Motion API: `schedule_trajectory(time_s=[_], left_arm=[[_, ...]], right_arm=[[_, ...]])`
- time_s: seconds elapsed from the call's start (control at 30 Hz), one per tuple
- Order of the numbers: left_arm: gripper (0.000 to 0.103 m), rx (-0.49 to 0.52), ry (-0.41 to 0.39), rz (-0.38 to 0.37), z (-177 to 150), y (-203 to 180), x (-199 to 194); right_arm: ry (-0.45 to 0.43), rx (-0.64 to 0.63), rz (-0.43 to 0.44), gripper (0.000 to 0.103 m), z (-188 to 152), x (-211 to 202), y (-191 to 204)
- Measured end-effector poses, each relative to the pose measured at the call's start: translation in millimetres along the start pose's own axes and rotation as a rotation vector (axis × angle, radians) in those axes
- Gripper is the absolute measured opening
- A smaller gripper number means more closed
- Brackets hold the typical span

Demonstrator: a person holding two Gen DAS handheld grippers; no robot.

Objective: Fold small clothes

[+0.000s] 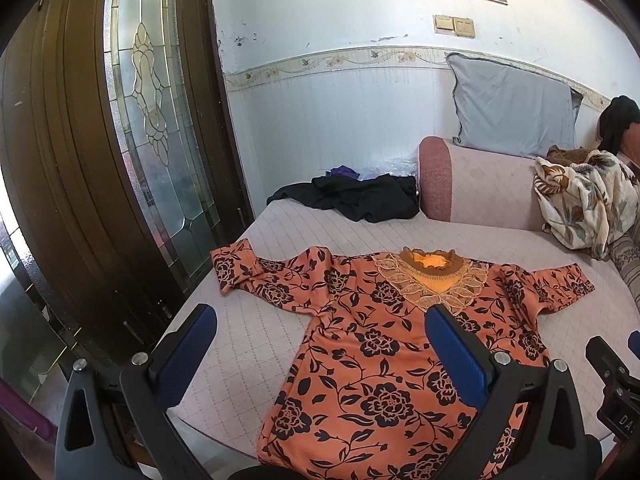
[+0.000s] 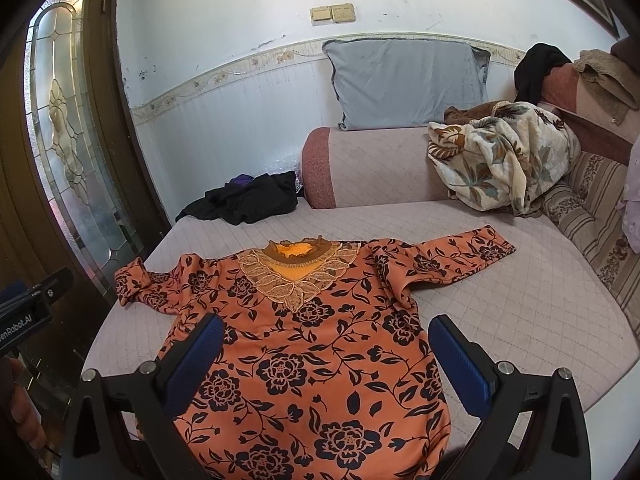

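Note:
An orange top with black flowers (image 1: 380, 364) (image 2: 308, 364) lies flat on the pale quilted sofa seat (image 1: 256, 344) (image 2: 520, 300), collar away from me, both sleeves spread out; the left cuff is folded back. My left gripper (image 1: 320, 320) hovers open above the top's left side, its blue pads wide apart with nothing between them. My right gripper (image 2: 324, 332) hangs open over the middle of the top, also holding nothing. The right gripper's body (image 1: 616, 380) shows at the right edge of the left wrist view, and the left gripper's body (image 2: 28, 304) at the left edge of the right wrist view.
A black garment heap (image 1: 352, 196) (image 2: 248, 198) lies at the seat's far end. A floral blanket (image 1: 588, 200) (image 2: 500, 156) and a grey pillow (image 1: 516, 108) (image 2: 404, 80) rest on the sofa back. A dark wooden door with a glass panel (image 1: 152, 120) stands left.

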State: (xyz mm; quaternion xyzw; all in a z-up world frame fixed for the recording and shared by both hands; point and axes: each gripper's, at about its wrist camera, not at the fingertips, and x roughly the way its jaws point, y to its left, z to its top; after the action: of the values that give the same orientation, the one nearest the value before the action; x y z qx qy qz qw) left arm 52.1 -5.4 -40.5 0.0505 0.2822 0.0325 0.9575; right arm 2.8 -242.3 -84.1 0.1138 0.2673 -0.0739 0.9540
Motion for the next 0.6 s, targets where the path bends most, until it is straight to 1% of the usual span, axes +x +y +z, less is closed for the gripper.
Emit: schedule_trajectory(time_s=[0.23, 0.6], left_arm=[[0.103, -0.002, 0.002, -0.011, -0.2, -1.0, -6.2], [0.103, -0.005, -0.035, -0.018, -0.1, 5.0, -30.0]], right_arm=[[0.009, 0.004, 0.000, 0.103, -0.9, -0.6, -1.8], [-0.029, -0.001, -0.006, 0.103, 0.7, -26.2, 1.5]])
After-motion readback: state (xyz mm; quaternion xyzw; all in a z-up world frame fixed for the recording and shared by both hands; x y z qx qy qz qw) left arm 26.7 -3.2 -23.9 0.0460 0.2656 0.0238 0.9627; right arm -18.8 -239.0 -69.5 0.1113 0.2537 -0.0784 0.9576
